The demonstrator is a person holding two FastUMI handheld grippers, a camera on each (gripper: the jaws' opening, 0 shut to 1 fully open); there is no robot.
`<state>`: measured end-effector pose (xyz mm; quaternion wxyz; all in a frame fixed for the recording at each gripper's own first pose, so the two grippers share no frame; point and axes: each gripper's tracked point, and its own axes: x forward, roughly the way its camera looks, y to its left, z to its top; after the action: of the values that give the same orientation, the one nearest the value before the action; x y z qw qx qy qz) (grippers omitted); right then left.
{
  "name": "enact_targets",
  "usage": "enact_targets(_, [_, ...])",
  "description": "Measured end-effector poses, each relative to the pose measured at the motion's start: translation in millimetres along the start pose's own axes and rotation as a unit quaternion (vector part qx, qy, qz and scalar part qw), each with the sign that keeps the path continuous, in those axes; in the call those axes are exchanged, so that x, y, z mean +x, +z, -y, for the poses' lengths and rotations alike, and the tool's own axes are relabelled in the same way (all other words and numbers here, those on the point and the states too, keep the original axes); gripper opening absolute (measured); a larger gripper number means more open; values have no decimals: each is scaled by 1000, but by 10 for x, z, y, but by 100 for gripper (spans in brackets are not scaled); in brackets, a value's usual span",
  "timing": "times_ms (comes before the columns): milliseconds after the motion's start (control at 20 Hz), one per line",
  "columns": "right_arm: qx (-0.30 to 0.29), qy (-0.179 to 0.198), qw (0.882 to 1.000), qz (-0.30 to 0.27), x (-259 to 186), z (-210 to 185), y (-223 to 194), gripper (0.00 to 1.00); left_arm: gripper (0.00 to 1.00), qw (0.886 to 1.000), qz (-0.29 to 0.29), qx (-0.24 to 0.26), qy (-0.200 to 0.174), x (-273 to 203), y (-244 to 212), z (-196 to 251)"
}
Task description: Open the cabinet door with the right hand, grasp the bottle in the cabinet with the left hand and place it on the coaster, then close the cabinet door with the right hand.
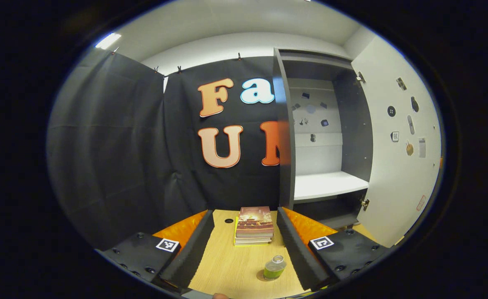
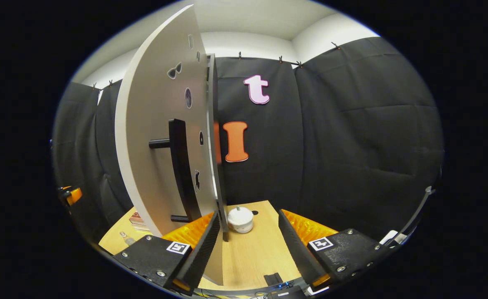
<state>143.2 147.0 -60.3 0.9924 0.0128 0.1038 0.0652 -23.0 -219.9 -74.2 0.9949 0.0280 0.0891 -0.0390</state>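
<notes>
In the left gripper view, the left gripper (image 1: 246,249) hangs over the wooden table (image 1: 231,265) with its fingers spread wide apart and nothing between them. Nearest, toward the right finger, the bottle (image 1: 275,268) stands upright on a dark round coaster (image 1: 264,277), which peeks out at its base. Farther back on the table lies a stack of books (image 1: 254,226), and beyond that, to the right, stands the cabinet (image 1: 327,137) with its door (image 1: 397,145) swung open to the right; its white shelf (image 1: 329,185) is bare.

In the right gripper view, the right gripper (image 2: 248,245) also has its fingers well apart. The near edge of the open door (image 2: 161,141) stands just inside its left finger, though whether the finger touches the door is hard to tell. The door's dark handle (image 2: 181,170) is on the face to the left. Farther off on the table (image 2: 256,253) sits a small white lidded pot (image 2: 240,219). At the far left edge, the other gripper (image 2: 70,195) shows faintly.
</notes>
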Motion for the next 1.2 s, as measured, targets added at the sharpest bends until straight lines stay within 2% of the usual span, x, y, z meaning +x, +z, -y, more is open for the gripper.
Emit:
enact_targets(150, [2, -1, 1000, 1, -63, -198, -43, 89, 99, 1000, 9, -22, -1, 44, 295, -219])
enact_targets(550, [15, -15, 1000, 5, -85, -712, -95, 89, 99, 999, 27, -22, 6, 208, 778, -958])
enact_targets(1200, [41, -4, 999, 4, 16, -1622, -195, 89, 98, 999, 38, -16, -18, 408, 861, -1628])
